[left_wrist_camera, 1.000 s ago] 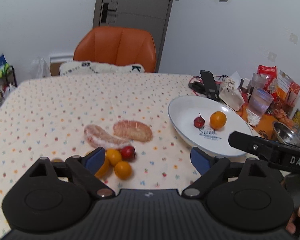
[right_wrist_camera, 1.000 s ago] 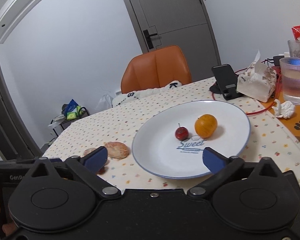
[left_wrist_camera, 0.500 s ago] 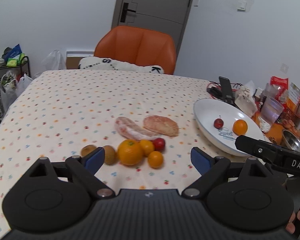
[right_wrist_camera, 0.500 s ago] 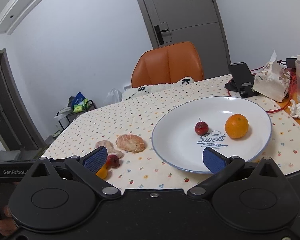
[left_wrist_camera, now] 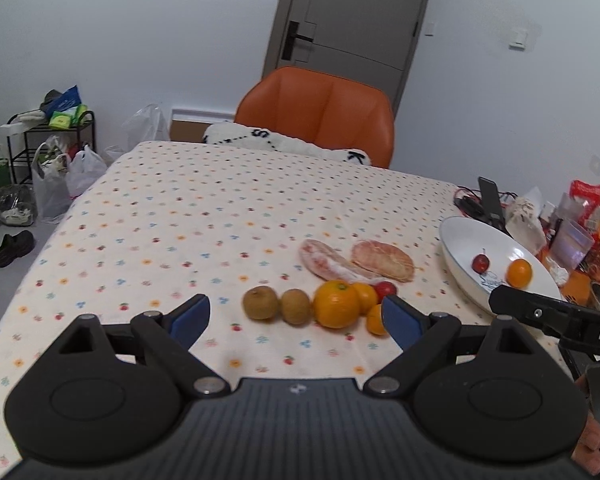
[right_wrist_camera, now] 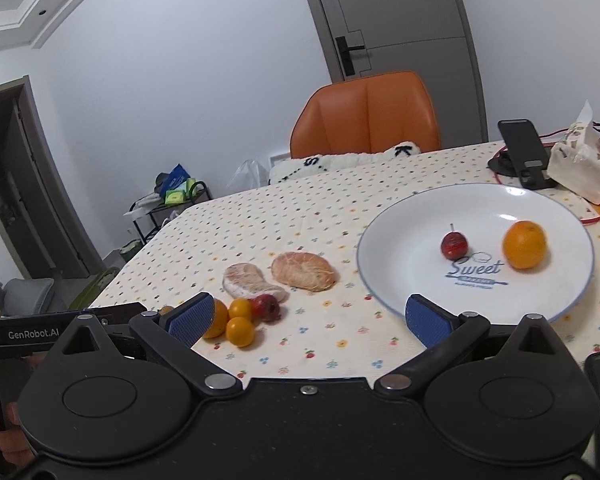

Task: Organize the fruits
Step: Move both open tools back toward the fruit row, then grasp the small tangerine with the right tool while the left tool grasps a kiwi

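With both tools spread and empty, the large orange (left_wrist_camera: 336,304) just ahead of the left tool (left_wrist_camera: 296,318) is best straddled squarely before being pinched.

place: somebody's home, dining corner, pretty lived-in tbh
counter (left_wrist_camera: 228,216): soft cloth with little fruit and flower prints, ahead of the jaws
seating: orange chair (left_wrist_camera: 320,112) at the far side, fluffy white cushion (left_wrist_camera: 284,142) on it
walls: plain white, grey door (left_wrist_camera: 348,16) with a black handle behind the chair
clutter: wire rack (left_wrist_camera: 48,144) and plastic bags (left_wrist_camera: 60,176) far left of the jaws, shoes (left_wrist_camera: 14,242) on the floor
right of the jaws: phone stand (right_wrist_camera: 526,152), tissue pack (right_wrist_camera: 578,164), snack packets (left_wrist_camera: 586,196)
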Demonstrator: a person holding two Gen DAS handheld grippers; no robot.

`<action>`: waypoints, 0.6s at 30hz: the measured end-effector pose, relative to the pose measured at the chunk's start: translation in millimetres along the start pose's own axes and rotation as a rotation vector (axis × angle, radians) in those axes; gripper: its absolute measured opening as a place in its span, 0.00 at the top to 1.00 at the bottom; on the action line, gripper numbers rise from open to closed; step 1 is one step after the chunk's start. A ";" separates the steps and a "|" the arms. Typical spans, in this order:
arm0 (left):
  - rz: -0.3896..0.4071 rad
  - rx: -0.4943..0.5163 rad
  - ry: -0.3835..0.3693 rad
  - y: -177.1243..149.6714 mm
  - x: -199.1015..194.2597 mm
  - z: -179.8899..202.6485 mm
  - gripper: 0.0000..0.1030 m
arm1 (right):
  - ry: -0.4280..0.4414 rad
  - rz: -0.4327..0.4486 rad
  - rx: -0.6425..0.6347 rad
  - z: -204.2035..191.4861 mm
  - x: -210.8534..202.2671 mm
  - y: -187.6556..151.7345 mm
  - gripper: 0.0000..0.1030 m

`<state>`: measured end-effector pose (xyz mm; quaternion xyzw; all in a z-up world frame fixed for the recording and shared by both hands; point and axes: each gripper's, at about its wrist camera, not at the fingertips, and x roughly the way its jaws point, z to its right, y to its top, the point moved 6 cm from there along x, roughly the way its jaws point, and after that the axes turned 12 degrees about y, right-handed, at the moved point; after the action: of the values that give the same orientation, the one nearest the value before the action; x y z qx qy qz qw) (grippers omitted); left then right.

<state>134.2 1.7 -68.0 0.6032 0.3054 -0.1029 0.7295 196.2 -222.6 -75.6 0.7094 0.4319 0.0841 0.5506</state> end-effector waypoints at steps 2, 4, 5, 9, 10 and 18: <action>-0.002 -0.008 0.006 -1.3 0.8 -5.4 0.11 | 0.002 -0.012 0.006 -2.0 3.7 -1.4 0.00; -0.002 -0.014 0.009 -2.3 1.6 -10.7 0.11 | 0.005 -0.024 0.010 -4.3 8.0 -2.6 0.00; -0.001 -0.016 0.011 -2.6 1.8 -12.9 0.11 | 0.005 -0.029 0.010 -5.6 9.9 -3.3 0.00; -0.014 -0.045 0.018 -4.6 5.8 -23.4 0.11 | 0.010 -0.047 -0.002 -10.7 17.5 -6.1 0.00; -0.030 -0.061 0.023 -5.5 8.4 -27.0 0.11 | 0.011 -0.051 -0.005 -12.0 19.4 -6.7 0.00; -0.045 -0.069 0.014 -9.0 18.2 -36.9 0.12 | 0.038 -0.127 -0.011 -19.6 39.8 -15.1 0.25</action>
<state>132.1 38.2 -88.8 0.5714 0.3276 -0.1043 0.7452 201.1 -180.3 -95.2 0.6759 0.4858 0.0647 0.5505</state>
